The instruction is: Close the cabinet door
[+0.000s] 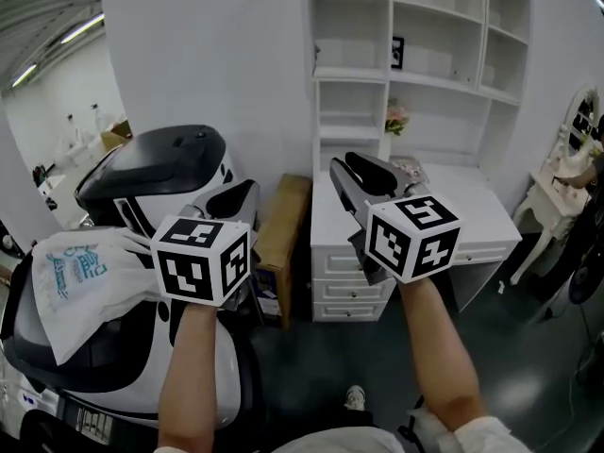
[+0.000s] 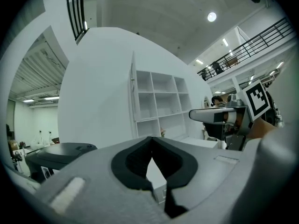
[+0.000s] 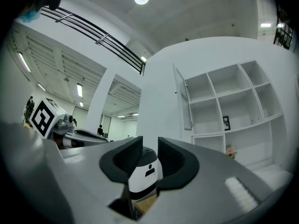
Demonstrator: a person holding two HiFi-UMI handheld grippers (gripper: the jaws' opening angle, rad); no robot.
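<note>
The white shelf cabinet (image 1: 415, 74) stands against the wall ahead, well beyond both grippers. Its narrow upper door (image 3: 182, 99) hangs open at the left side, seen almost edge-on; the same door (image 2: 133, 92) shows in the left gripper view. My left gripper (image 1: 247, 189) is held up level with its pads meeting at the tips (image 2: 152, 148) and nothing in them. My right gripper (image 1: 344, 163) is raised beside it, tilted slightly up. A gap shows between the right gripper's (image 3: 150, 146) pads, with nothing between them.
A black-and-white machine (image 1: 160, 173) with a printed plastic bag (image 1: 80, 272) on it stands at the left. A cardboard box (image 1: 283, 225) leans between it and the white drawer desk (image 1: 344, 262). A small dressing table (image 1: 557, 177) is at the far right.
</note>
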